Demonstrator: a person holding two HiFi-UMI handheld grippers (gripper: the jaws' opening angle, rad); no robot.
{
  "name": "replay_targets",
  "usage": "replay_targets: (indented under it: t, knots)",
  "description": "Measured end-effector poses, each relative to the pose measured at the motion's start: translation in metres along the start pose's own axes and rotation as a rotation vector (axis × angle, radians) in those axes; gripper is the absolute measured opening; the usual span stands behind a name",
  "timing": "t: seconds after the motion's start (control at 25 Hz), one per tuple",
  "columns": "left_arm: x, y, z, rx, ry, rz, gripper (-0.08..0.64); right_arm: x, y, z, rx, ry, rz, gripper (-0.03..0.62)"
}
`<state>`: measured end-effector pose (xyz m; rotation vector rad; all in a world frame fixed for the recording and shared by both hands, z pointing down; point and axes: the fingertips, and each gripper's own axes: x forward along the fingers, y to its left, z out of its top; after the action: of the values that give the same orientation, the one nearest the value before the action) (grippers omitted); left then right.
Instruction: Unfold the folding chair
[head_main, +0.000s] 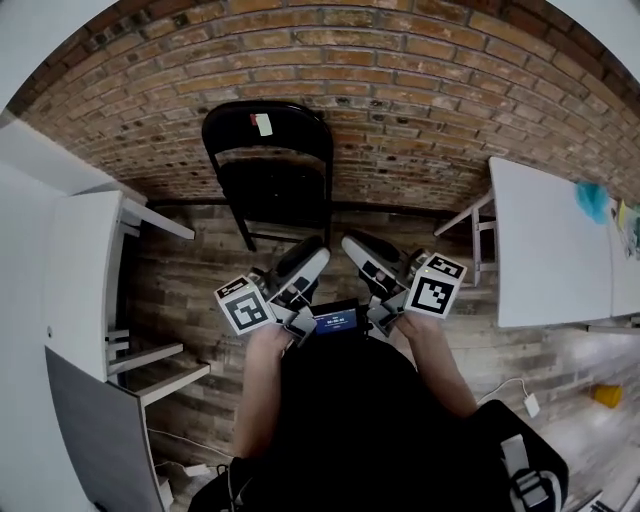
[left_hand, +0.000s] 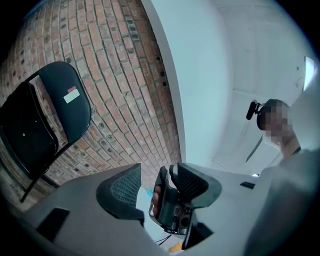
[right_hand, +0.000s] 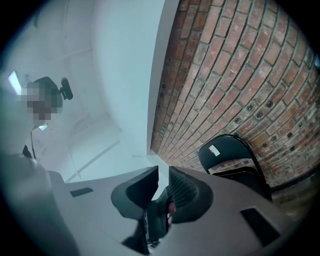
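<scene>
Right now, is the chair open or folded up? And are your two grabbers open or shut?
Folding chair: folded, standing against the brick wall, neither gripper touching it.
Left gripper: open, nothing held.
Right gripper: shut, nothing held.

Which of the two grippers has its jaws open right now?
The left gripper: its jaws stand wide apart with nothing gripped, while the right gripper has its jaws all but closed.
</scene>
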<state>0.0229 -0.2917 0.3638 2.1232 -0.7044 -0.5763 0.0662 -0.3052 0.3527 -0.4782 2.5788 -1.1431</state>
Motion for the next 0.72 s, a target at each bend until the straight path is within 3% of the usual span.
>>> replay_targets:
  t: [0.16,0.36,0.56,0.72]
  knots:
    - [0.005,0.013,0.008,-0.018,-0.039,0.037,0.235,0.007,-0.010,0.007,-0.002,0.038,0.029,0.114]
    - [0.007,0.033,0.023,-0.038,-0.080,0.055,0.235,0.018,-0.028,0.006,0.035,0.054,0.021,0.117]
    - [0.020,0.060,0.051,-0.047,-0.068,0.042,0.238,0.040,-0.048,0.018,0.031,0.046,-0.018,0.117]
    - [0.031,0.073,0.088,-0.027,-0.056,-0.016,0.310,0.069,-0.057,0.034,-0.002,0.036,-0.047,0.117]
